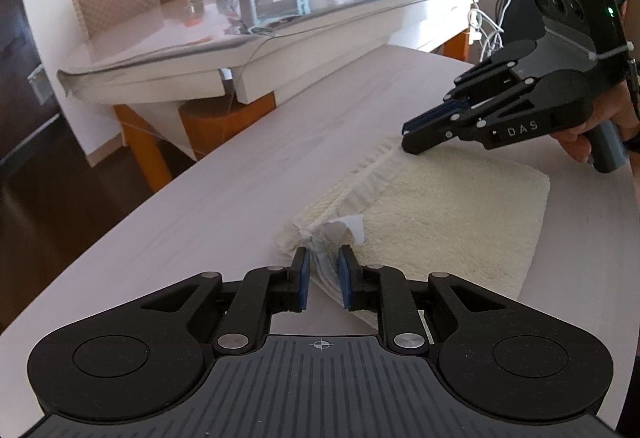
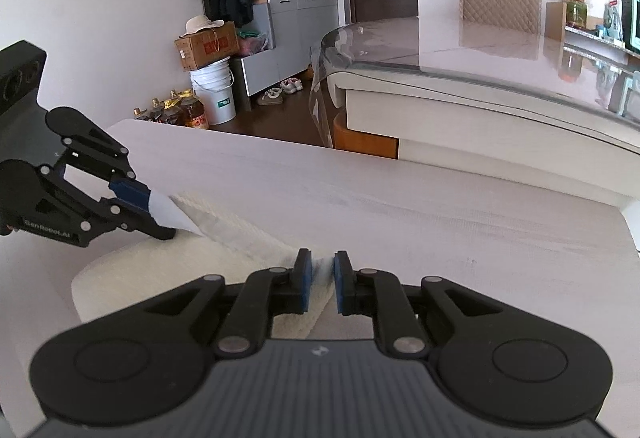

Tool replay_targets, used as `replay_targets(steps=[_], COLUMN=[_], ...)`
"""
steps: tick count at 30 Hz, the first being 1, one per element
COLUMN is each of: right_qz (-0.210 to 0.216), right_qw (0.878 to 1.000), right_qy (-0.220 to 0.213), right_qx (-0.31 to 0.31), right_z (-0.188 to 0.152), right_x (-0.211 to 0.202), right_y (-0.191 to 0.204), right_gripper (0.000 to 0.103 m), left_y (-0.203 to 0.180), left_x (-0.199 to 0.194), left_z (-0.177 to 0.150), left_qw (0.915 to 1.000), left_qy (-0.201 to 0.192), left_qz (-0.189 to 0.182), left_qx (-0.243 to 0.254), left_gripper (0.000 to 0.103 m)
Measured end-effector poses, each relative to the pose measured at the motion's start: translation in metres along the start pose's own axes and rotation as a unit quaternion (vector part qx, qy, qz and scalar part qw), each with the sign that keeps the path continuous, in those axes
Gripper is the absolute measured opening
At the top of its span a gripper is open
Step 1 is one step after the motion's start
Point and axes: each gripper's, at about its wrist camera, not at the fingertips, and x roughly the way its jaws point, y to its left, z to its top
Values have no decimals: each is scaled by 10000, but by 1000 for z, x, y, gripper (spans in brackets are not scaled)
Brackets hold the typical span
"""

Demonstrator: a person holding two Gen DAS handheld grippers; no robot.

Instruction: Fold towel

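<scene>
Left gripper (image 1: 323, 265) and right gripper (image 2: 322, 270) slightly parted astride towel (image 1: 448, 214) edge — table (image 1: 192, 206) bare beyond.

One cream towel (image 1: 448, 214) down on one pale bench (image 1: 200, 206), two tongs on it, left tongs (image 1: 323, 270) and right tongs (image 2: 322, 276), and beyond them one glass-topped table (image 1: 192, 38).
</scene>
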Motion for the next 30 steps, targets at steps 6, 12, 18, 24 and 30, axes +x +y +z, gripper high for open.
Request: replay_targets(steps=[6,12,18,24,30], right_qz=[-78,-135,-158,-223,-232], right_qw=[9999,9998,9998,9996,9988], right_qy=[13,18,35,67,-224], right_qx=[-111,-135,-138,-148,358], right_z=[0,1,2,4,8], right_x=[2,5,8,11,-9], right_y=[5,7,7,7,-2], right_gripper=[15,15,15,19,28], left_y=[-3,-5,-5,-6,-5], left_x=[0,0,0,1,0], left_z=[1,2,1,1,-1], left_qw=[9999,9998,9998,9997,9993], left_qy=[23,47,46,41,-2], left_qz=[85,150,173,197,311], left_qx=[-63,-101,-132,-144,-219], left_gripper=[19,19,19,20,32])
